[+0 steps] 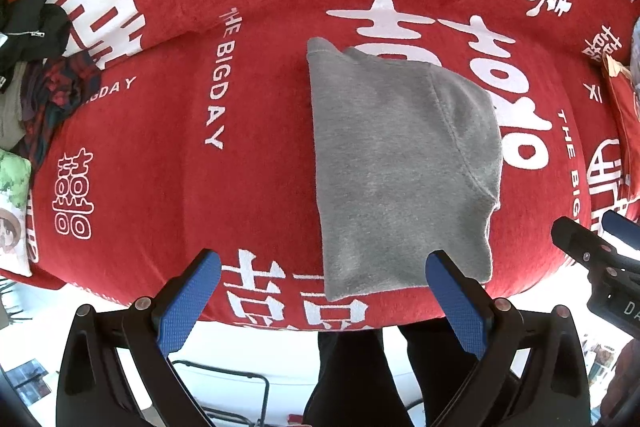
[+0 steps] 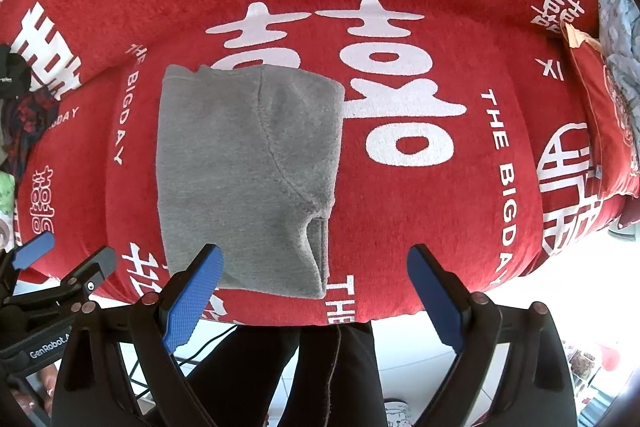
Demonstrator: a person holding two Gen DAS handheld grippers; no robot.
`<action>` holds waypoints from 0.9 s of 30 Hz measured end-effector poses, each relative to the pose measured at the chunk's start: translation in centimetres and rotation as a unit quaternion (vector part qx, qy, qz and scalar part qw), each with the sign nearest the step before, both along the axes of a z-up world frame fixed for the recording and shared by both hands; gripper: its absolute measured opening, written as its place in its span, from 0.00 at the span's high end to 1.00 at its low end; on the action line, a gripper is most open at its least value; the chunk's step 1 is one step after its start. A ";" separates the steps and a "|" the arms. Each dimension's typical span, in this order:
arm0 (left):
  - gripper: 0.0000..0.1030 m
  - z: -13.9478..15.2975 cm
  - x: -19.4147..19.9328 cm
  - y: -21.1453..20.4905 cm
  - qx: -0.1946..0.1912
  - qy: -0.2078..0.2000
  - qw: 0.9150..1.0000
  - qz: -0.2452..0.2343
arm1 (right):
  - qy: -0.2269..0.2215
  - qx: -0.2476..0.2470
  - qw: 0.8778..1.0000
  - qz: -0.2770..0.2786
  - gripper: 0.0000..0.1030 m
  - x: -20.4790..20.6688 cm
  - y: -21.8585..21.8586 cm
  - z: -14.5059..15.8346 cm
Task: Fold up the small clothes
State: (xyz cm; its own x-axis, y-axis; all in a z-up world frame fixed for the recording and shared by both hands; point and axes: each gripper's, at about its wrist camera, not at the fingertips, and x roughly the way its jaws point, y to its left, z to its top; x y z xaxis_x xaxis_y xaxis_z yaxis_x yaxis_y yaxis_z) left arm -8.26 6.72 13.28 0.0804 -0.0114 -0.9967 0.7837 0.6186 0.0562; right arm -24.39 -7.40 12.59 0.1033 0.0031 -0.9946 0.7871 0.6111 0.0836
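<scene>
A grey garment (image 1: pixel 404 167) lies folded in a narrow rectangle on the red blanket with white lettering (image 1: pixel 240 167). It also shows in the right wrist view (image 2: pixel 248 171), with a seam curving across it. My left gripper (image 1: pixel 324 291) is open and empty, held above the blanket's near edge, its right finger over the garment's near end. My right gripper (image 2: pixel 316 287) is open and empty, just right of the garment's near end. Each gripper shows at the edge of the other's view.
A pile of dark and plaid clothes (image 1: pixel 40 59) lies at the far left. A patterned pillow (image 1: pixel 12 211) sits at the left edge. A red cushion (image 2: pixel 604 131) and pale blue fabric (image 2: pixel 620 39) lie at the right. The person's dark trousers (image 2: pixel 320 375) stand below the blanket's edge.
</scene>
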 end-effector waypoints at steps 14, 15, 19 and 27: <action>0.00 0.1 0.0 0.0 -0.001 -0.003 1.000 0.002 | -0.001 -0.004 1.000 0.002 0.08 0.3 0.2 0.3; 0.00 0.1 0.0 0.0 -0.001 -0.003 1.000 0.002 | -0.001 -0.004 1.000 0.002 0.08 0.3 0.2 0.2; 0.00 0.1 0.1 0.0 -0.001 -0.003 1.000 0.002 | -0.001 -0.005 1.000 0.002 0.08 0.3 0.2 0.3; 0.00 0.2 0.1 0.0 0.000 -0.004 1.000 0.002 | -0.002 -0.004 1.000 0.003 0.08 0.3 0.2 0.2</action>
